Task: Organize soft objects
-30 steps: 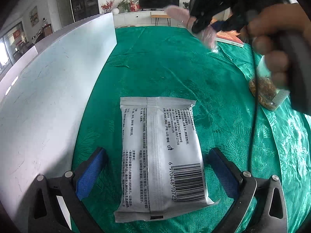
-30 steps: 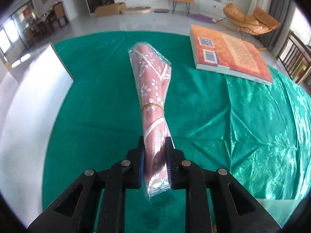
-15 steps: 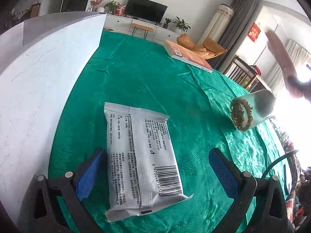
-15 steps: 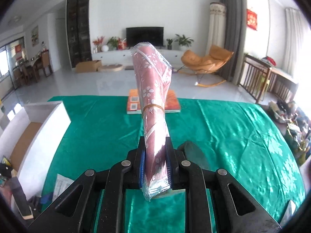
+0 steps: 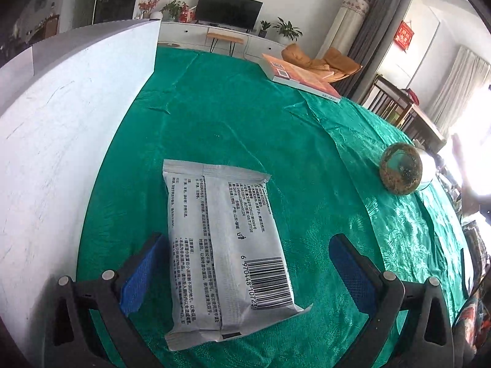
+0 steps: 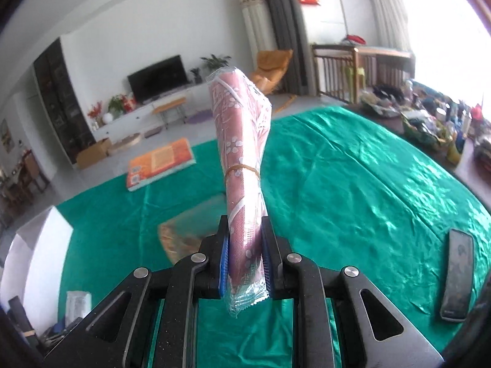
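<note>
A white soft pack with a barcode (image 5: 227, 245) lies flat on the green tablecloth (image 5: 233, 128). My left gripper (image 5: 245, 270) is open, its blue-padded fingers on either side of the pack's near end, not touching it. The pack also shows small at the lower left of the right wrist view (image 6: 78, 302). My right gripper (image 6: 244, 263) is shut on a pink flowered roll in clear wrap with a rubber band (image 6: 241, 153), held upright high above the table.
A white box wall (image 5: 61, 141) stands along the left. An orange book (image 5: 299, 76) lies at the far side. A jar with brown contents (image 5: 402, 168) lies on its side to the right. A dark phone (image 6: 457, 276) lies at the right table edge.
My right gripper has lifted and swung right with the roll, now looking across the table's right half. The left gripper has stayed around the white pack, turning slightly right.
</note>
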Motion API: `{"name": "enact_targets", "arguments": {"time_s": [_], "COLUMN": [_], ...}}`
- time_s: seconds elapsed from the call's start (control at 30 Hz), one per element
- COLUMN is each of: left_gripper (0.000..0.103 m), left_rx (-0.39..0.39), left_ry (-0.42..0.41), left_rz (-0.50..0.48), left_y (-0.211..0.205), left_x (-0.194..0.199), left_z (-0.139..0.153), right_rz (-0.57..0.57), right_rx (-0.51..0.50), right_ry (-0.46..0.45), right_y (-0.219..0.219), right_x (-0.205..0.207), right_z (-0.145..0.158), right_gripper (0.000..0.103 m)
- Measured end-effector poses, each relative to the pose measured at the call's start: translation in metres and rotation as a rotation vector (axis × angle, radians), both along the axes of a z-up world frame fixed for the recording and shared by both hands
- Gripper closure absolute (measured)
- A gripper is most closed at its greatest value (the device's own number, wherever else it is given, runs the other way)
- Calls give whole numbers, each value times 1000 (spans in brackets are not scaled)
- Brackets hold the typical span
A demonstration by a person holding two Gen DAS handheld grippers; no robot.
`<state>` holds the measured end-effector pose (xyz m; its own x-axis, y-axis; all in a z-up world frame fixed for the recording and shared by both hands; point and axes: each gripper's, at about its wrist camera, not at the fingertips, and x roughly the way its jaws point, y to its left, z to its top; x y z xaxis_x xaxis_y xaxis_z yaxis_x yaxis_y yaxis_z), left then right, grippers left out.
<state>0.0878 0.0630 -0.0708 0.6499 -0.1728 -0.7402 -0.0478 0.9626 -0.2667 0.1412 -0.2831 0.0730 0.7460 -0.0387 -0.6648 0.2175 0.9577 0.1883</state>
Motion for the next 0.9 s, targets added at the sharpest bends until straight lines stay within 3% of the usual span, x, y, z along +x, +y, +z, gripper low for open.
{"name": "enact_targets", "arguments": {"time_s": [0.1, 0.17, 0.3, 0.4, 0.73, 0.83, 0.9], "left_gripper": [0, 0, 0, 0, 0, 0, 0], "left_rx": [178, 283, 265, 263, 265, 266, 265], "left_ry": [63, 89, 93, 90, 90, 90, 90], "left_rz": [-15, -27, -39, -40, -38, -38, -39], "left_y": [-25, -39, -39, -38, -39, -39, -39], "left_x": [8, 13, 16, 16, 16, 16, 16], "left_z": [-4, -8, -9, -9, -8, -8, -8], "right_rz": [-32, 15, 179, 321, 642, 678, 601], "right_rx": [-50, -70, -45, -112, -150, -128, -85], "right_ry": [156, 203, 226, 267, 136, 106, 116], "right_y": [-37, -45, -32, -4, 88, 110, 101], "right_x": [22, 30, 55, 72, 37, 34, 39], "right_z": [-43, -60, -73, -78, -25, -14, -13], "right_gripper": [83, 83, 83, 83, 83, 83, 83]}}
